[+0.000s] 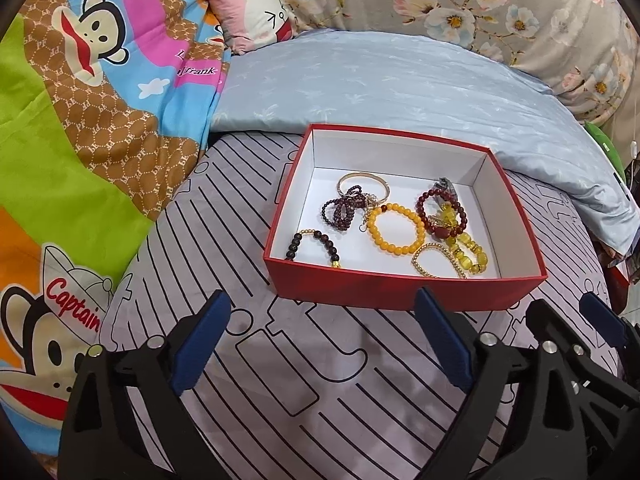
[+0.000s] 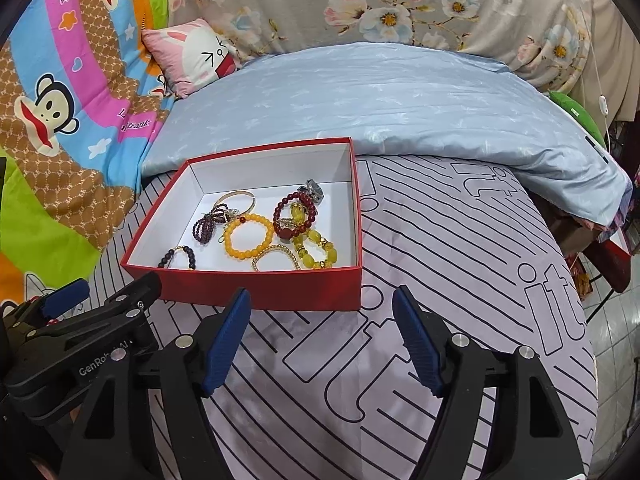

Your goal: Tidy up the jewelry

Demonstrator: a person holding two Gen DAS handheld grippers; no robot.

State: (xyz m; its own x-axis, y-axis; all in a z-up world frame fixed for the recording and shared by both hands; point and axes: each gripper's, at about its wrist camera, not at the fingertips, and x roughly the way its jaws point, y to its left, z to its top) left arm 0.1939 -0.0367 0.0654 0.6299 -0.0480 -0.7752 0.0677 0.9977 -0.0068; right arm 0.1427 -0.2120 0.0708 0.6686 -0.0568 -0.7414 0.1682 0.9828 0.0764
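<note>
Left wrist view: red box (image 1: 404, 280) on the striped sheet (image 1: 280, 360) holds beaded bracelets (image 1: 396, 229) and a bangle (image 1: 362, 180). Left gripper (image 1: 320, 340) and right gripper (image 2: 322, 340) hover near it, fingers wide, empty.

Even, bright indoor light; soft shadows on the bedsheet (image 1: 304, 360); sharp centre, strong fisheye bending (dark vignette corners).

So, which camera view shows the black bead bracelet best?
The left wrist view: the black bead bracelet lies nearly whole above the red box wall. In the right wrist view it is smaller, its lower part cut by the wall.
</note>
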